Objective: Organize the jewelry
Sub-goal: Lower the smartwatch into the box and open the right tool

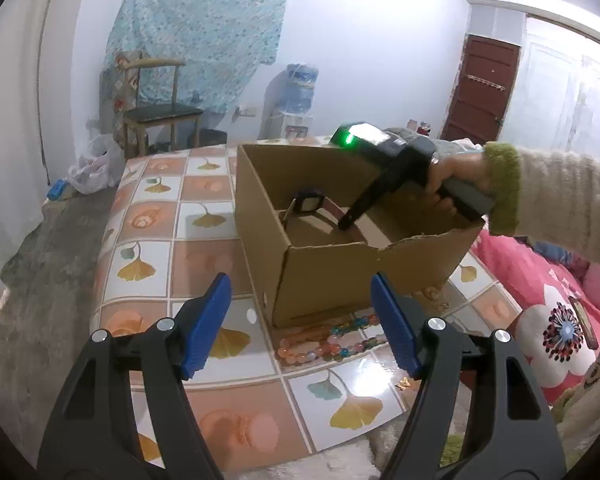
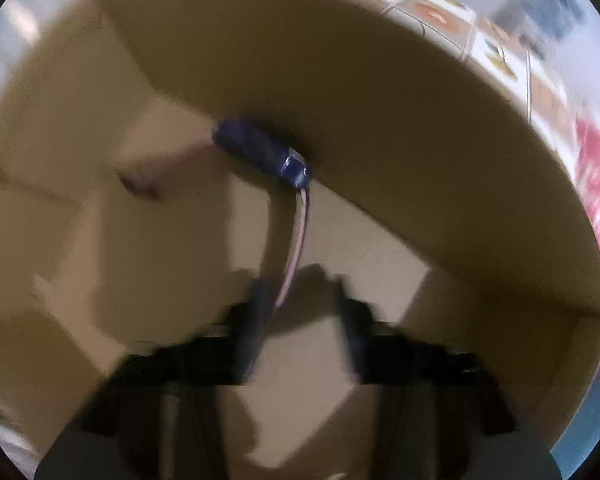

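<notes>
Your right gripper [image 1: 346,224] points down inside the cardboard box [image 1: 340,268], where a watch [image 2: 268,156] already lies on the bottom. That view is blurry, so you can't tell if its fingers are together or apart. Your left gripper [image 1: 300,320] has its fingers wide apart, holding nothing, above the bead necklace [image 1: 324,340] lying on the table [image 1: 204,216] right against the box. Grab only a few beads and the strand could slip or snag on the box.

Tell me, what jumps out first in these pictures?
An open cardboard box stands on a floral-tiled table, and a hand dips the right gripper into it above a watch. A colourful bead necklace lies before the box, between the left gripper's blue fingers.
</notes>
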